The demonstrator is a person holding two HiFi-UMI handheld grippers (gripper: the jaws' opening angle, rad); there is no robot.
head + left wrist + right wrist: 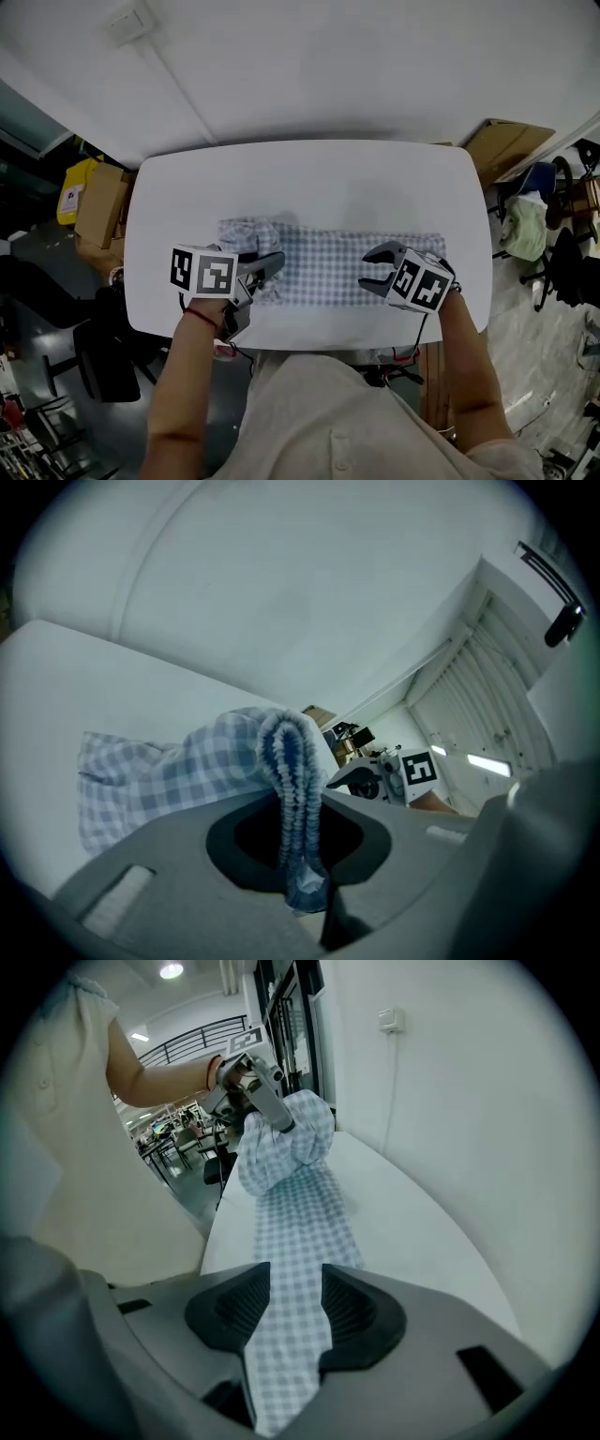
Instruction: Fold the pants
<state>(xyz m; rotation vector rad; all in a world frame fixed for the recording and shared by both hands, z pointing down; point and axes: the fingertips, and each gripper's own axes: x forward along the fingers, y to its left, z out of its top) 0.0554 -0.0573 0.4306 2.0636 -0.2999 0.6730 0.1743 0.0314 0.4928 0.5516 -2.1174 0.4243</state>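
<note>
Blue-and-white checked pants (337, 267) lie stretched left to right along the front half of the white table (309, 178). My left gripper (267, 267) is shut on the gathered elastic waistband (295, 761) at the pants' left end and holds that end bunched and raised off the table. In the right gripper view the raised bunch (291, 1143) hangs from the left gripper (258, 1077). My right gripper (375, 272) hovers over the right end of the pants. Its jaws stand open, and the flat checked cloth (300, 1241) shows through the gap between them.
Cardboard boxes (98, 202) and a yellow item (75, 183) stand on the floor left of the table. Right of it are a flat cardboard piece (502, 145), a pale bag (527, 225) and dark chairs (562, 253). The person's body is at the table's front edge.
</note>
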